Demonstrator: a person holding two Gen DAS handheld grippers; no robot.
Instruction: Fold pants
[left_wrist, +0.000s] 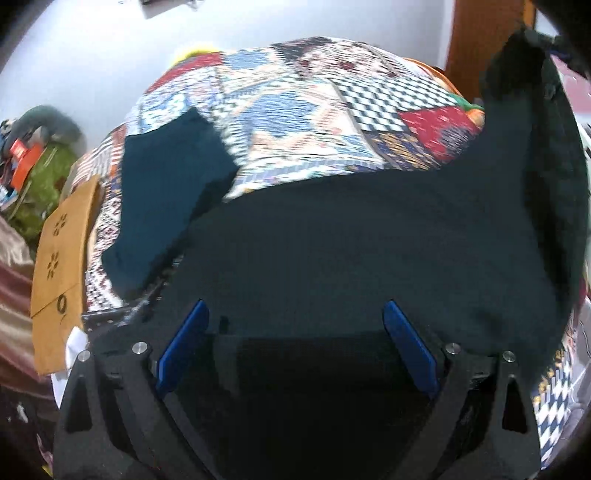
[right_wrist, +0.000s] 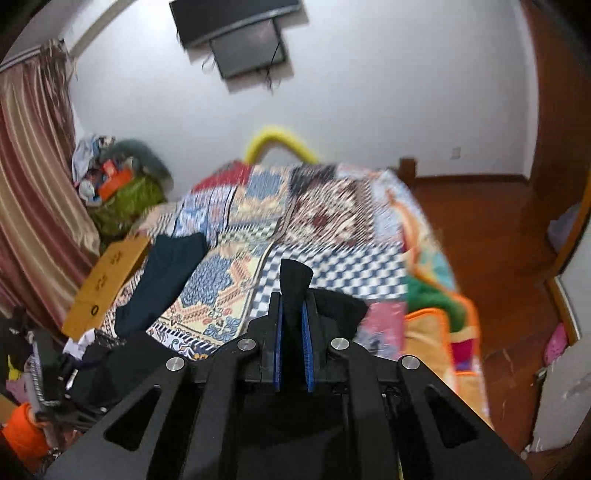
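One pair of dark pants (left_wrist: 351, 236) is seen spread across the near part of a bed covered with a single patchwork quilt (left_wrist: 295, 110). In the left wrist view the dark cloth fills the middle and lower frame, and at the right one part of it is drawn upward off the quilt to the top corner. In the right wrist view a tongue of the same dark cloth (right_wrist: 293, 288) is seen standing up between two blue pads (right_wrist: 279, 343). A second, separate garment, teal in colour (left_wrist: 166, 199), is laid on the quilt to the left of the pants, just beside them.

Two grippers are counted. The left gripper (left_wrist: 295, 314) is held over the pants with its two blue fingers spread wide apart; no cloth is seen pinched between them, though whether the tips touch the fabric cannot be told. The right gripper (right_wrist: 293, 325) is pressed together on the fold of pants, raised above the bed and angled downward toward it.

Further out, one brown cardboard piece (left_wrist: 59, 266) is seen at the bed's left edge, one striped curtain (right_wrist: 33, 177) beyond it, one pile of clutter (right_wrist: 118, 184) in the corner, and one dark screen (right_wrist: 240, 33) on the white wall.
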